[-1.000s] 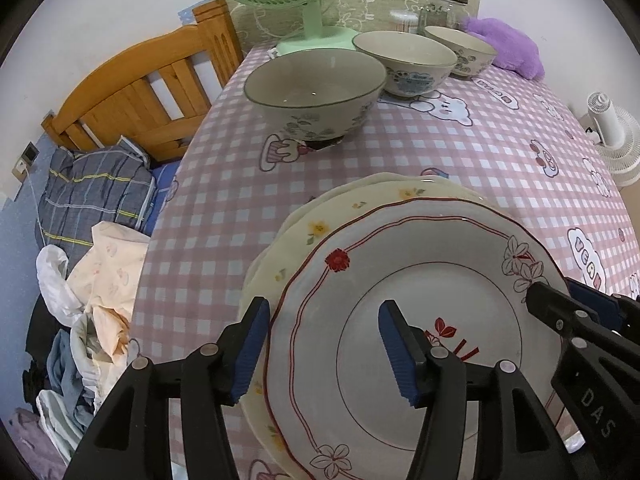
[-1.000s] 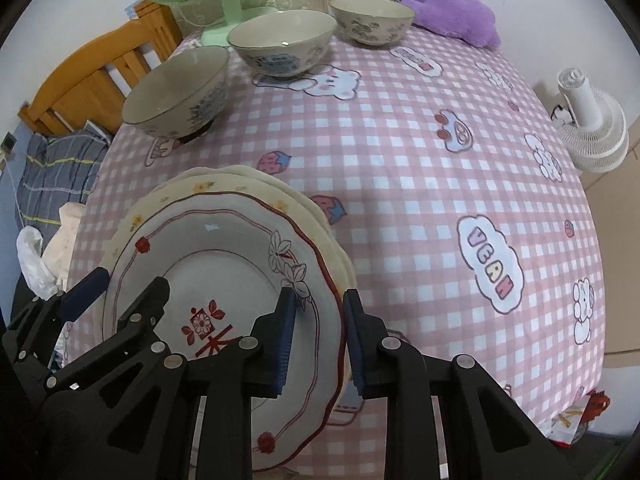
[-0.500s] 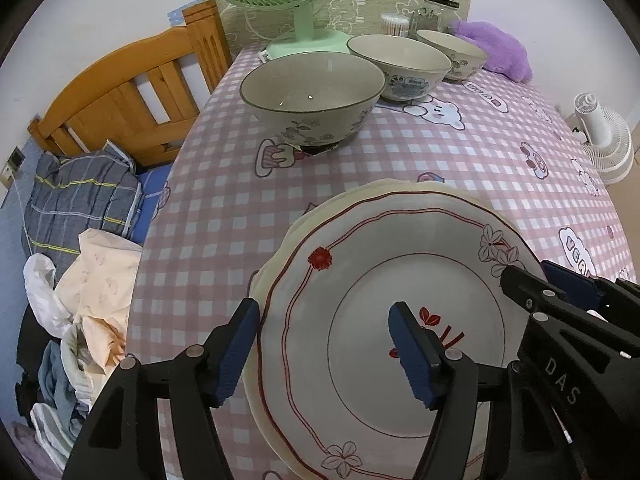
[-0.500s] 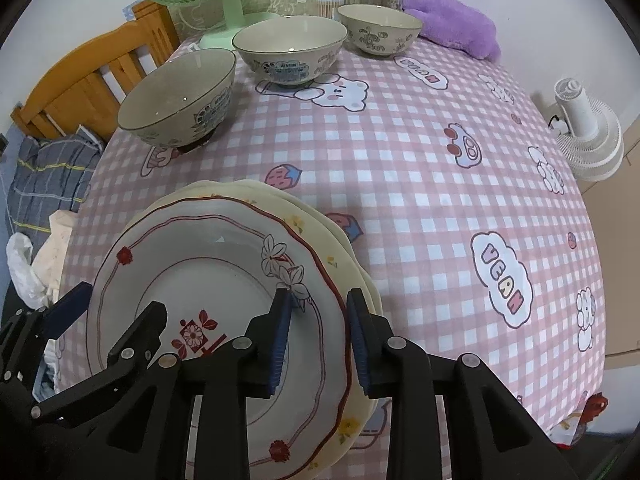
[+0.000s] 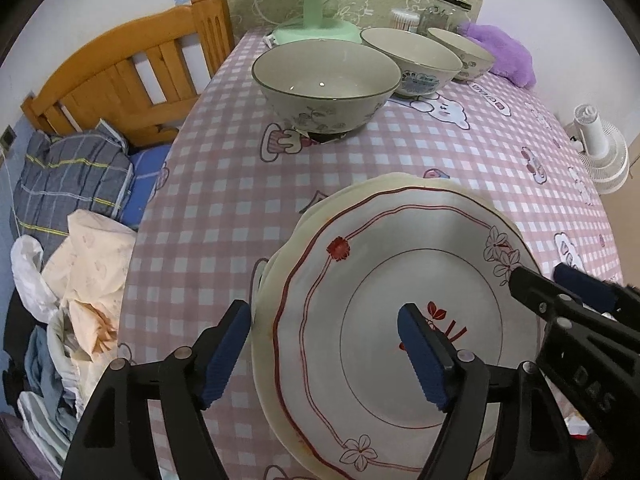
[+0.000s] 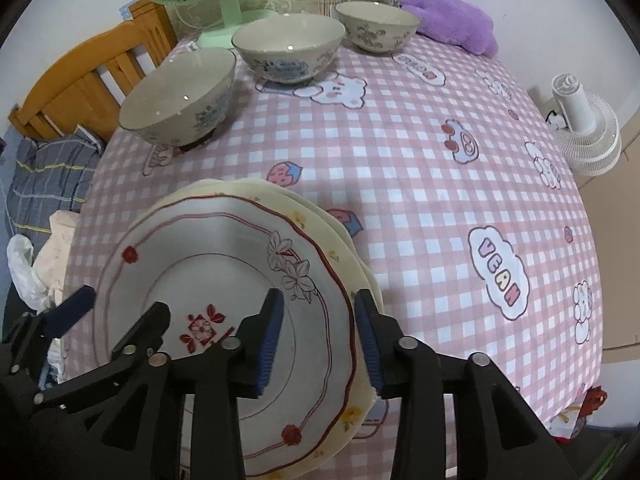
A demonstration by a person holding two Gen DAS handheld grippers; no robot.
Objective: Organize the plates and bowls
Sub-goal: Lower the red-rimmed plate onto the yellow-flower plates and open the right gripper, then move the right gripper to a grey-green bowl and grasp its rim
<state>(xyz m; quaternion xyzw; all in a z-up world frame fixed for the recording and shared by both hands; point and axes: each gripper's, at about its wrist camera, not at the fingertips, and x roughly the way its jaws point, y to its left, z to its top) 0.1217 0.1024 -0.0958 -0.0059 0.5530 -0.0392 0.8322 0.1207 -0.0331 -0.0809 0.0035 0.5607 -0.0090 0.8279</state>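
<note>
Plates (image 6: 224,280) stacked at table's (image 6: 420,160) near edge. Right gripper (image 6: 318,328) straddles the stack rim, jaws narrow, not clamped; left gripper (image 5: 324,344) wide. Plate step looks finished. Next: nest the three bowls (image 6: 288,50) along the far-left edge.

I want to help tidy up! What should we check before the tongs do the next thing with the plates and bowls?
1. Plates stacked: ok. The red-trimmed plate lies on the yellow plates.
2. Left tongs open: ok, astride the stack's left rim.
3. Right tongs open: ok, astride the right rim.
4. Tongs clear of the plates: cannot tell.
5. Bowls stacked: not ok. The near bowl, middle bowl and far bowl stand side by side.
6. Way to the near bowl: ok, only tablecloth lies between.
</note>
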